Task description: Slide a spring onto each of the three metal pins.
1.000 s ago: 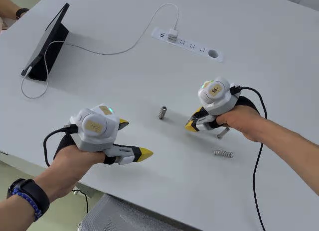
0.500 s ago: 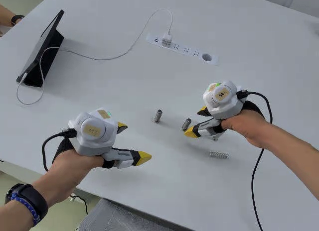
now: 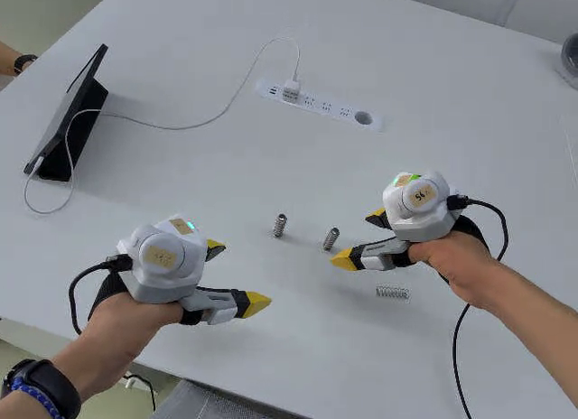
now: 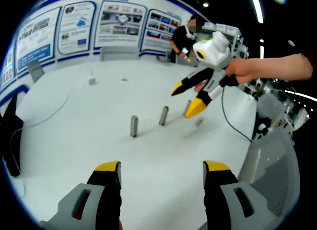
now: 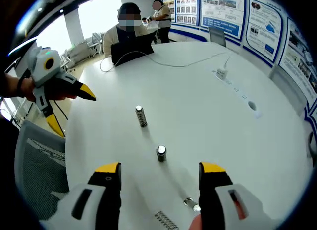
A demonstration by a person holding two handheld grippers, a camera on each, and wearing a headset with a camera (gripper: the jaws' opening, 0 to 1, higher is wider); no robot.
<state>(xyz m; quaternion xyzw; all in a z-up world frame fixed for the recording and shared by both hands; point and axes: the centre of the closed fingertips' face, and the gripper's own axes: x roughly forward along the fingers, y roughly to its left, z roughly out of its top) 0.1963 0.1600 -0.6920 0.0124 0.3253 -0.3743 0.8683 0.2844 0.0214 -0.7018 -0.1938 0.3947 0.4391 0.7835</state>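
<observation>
1. As far as the coils can be read, two of the three pins are done. The first pin (image 3: 280, 225) and the second pin (image 3: 330, 239) stand upright near the middle of the tabletop (image 3: 181, 175), close beside each other, each wrapped in a spring.
2. One loose spring (image 3: 392, 293) lies flat on the tabletop near the right hand, apart from the standing pair. By my reckoning, one pin is yet to be fitted.
3. The right gripper view shows a small metal piece (image 5: 190, 204) lying low between its own jaws, just beside the loose spring. I take it for the third pin, though it is too small to be sure. In the head view the right hand covers that spot.
4. The right tongs (image 3: 360, 237) are spread wide with nothing between them, and hover just to the right of the second pin. The left tongs (image 3: 237, 274) are likewise spread and empty, nearer the front edge and clear of everything.
5. The left gripper view sees both standing pins from the side, so the coils read along their length, with the right tongs hanging beyond them. The right gripper view looks down on the second pin's shiny top.
6. The head view alone takes in the far side: a propped tablet (image 3: 68, 112), a power strip (image 3: 316, 101) and a white cable (image 3: 181, 123) running between them.
</observation>
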